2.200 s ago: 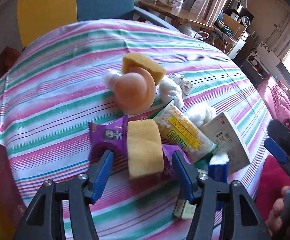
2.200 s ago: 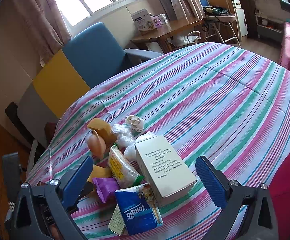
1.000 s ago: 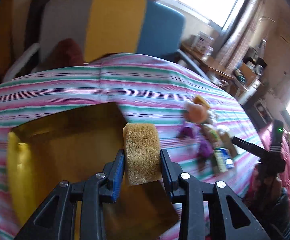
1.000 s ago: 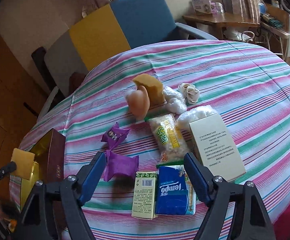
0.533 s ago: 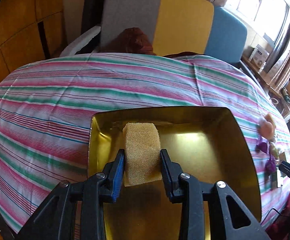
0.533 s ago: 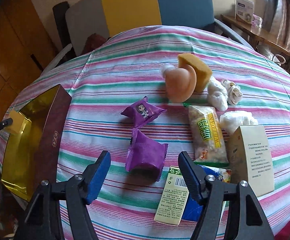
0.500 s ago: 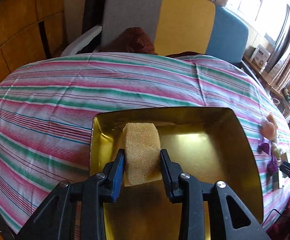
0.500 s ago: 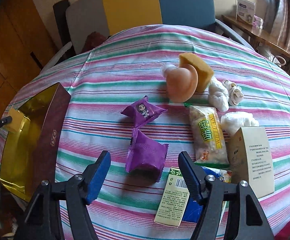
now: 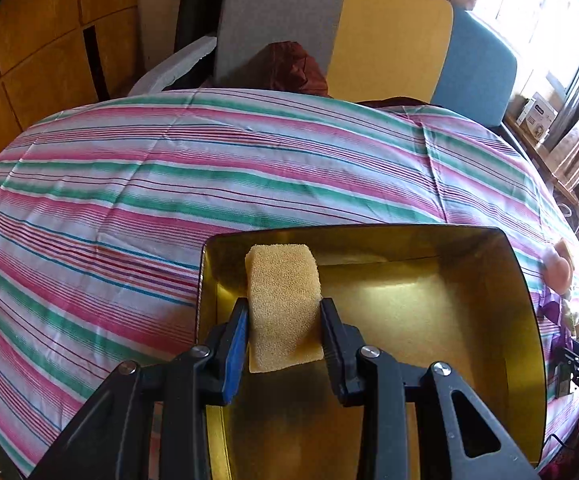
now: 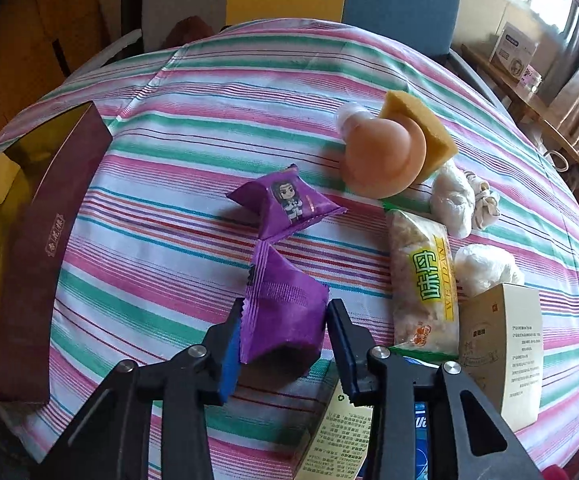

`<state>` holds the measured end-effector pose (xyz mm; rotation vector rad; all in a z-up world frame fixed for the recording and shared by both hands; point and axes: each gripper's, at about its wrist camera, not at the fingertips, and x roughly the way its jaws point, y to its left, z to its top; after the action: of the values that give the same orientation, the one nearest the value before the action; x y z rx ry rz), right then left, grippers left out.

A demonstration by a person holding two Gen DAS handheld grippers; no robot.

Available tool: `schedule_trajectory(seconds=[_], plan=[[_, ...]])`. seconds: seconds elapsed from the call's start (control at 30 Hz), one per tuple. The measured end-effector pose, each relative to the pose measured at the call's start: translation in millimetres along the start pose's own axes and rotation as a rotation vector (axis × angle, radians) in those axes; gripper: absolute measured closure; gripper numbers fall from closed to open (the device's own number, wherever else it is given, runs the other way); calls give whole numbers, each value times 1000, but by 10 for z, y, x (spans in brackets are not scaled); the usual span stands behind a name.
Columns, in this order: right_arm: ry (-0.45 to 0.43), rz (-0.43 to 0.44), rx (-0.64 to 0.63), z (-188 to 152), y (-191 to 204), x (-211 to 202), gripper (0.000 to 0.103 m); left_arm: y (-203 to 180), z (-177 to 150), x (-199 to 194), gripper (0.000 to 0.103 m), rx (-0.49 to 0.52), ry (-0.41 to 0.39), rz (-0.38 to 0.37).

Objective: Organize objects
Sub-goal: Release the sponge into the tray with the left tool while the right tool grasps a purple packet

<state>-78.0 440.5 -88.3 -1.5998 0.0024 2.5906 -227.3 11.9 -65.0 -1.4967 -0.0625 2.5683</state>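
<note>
My left gripper (image 9: 283, 312) is shut on a yellow sponge (image 9: 282, 280), which hangs over the near left corner of an open gold-lined box (image 9: 369, 233). In the right wrist view, the same box shows its dark red side (image 10: 45, 240) at the table's left edge. My right gripper (image 10: 285, 316) points down at a purple snack packet (image 10: 281, 292) lying on the striped cloth. Its jaws are closing and both pads touch the packet's sides. A second purple packet (image 10: 289, 200) lies just beyond.
Behind the packets lie a peach-coloured toy (image 10: 383, 160), another yellow sponge (image 10: 421, 128), white wrapped bundles (image 10: 451, 200), a snack bag (image 10: 425, 276) and a white carton (image 10: 505, 344). A green carton (image 10: 337, 440) lies under the gripper. Chairs (image 9: 389, 32) stand behind the table.
The left gripper carried the sponge from the pile to the gold box and sank toward it. The right gripper came down over the purple packet and its jaws narrowed onto it.
</note>
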Motion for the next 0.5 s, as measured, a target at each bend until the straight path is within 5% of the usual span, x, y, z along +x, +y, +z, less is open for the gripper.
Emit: schedule_trajectory(seconds=[0.37, 0.5], plan=[[-44, 4, 8, 4, 2, -60, 65, 19, 75, 71, 67, -2, -1, 56], [-60, 13, 13, 5, -9, -103, 65, 31, 60, 93, 58, -8, 10, 90]])
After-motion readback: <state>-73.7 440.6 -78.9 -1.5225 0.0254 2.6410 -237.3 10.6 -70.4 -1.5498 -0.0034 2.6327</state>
